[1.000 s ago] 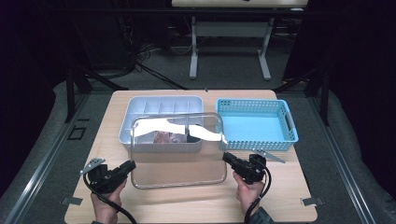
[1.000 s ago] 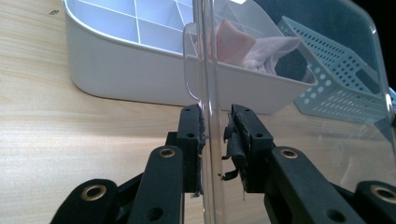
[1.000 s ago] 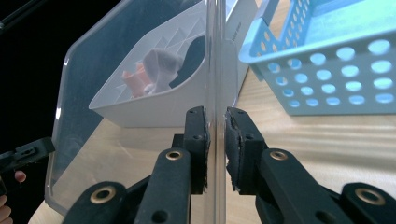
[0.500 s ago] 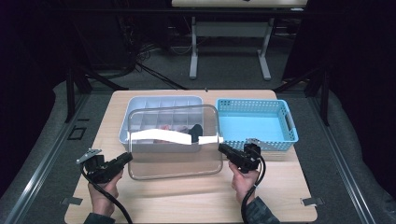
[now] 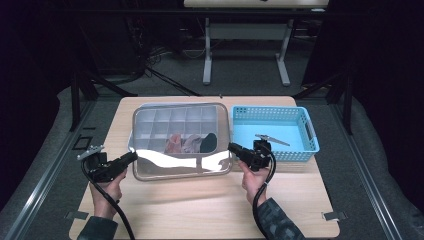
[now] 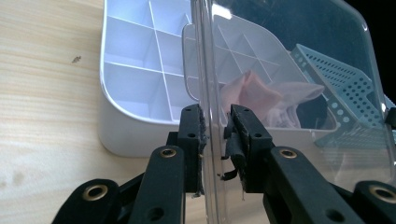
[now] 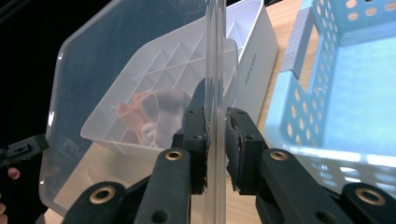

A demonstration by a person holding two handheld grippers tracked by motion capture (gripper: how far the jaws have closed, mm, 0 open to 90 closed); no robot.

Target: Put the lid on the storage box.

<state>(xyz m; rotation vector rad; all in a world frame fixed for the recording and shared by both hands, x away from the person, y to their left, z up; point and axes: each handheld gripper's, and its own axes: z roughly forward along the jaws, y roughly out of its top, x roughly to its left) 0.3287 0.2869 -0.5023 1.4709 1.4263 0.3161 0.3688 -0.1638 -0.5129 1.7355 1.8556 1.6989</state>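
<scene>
High view – lid: the clear plastic lid (image 5: 180, 162) is carried by its two short ends over the front half of the white divider box (image 5: 172, 125), on the table (image 5: 200, 210).
High view – grippers: left gripper (image 5: 131, 157) at the lid's left edge, right gripper (image 5: 233, 148) at its right edge; blue basket (image 5: 300, 122) just beside the box.
Left gripper view – grip: fingers (image 6: 191, 135) closed on the lid rim, the sheet pinched between the pads; folded cloths (image 6: 261, 93) lie in the compartments behind.
Right gripper view – grip: fingers (image 7: 196, 135) likewise clamped on the opposite rim.
Handling – judgement: light, thin, likely flexes and is slick; hold the stiffer rim at both ends and keep it level to seat it squarely.
</scene>
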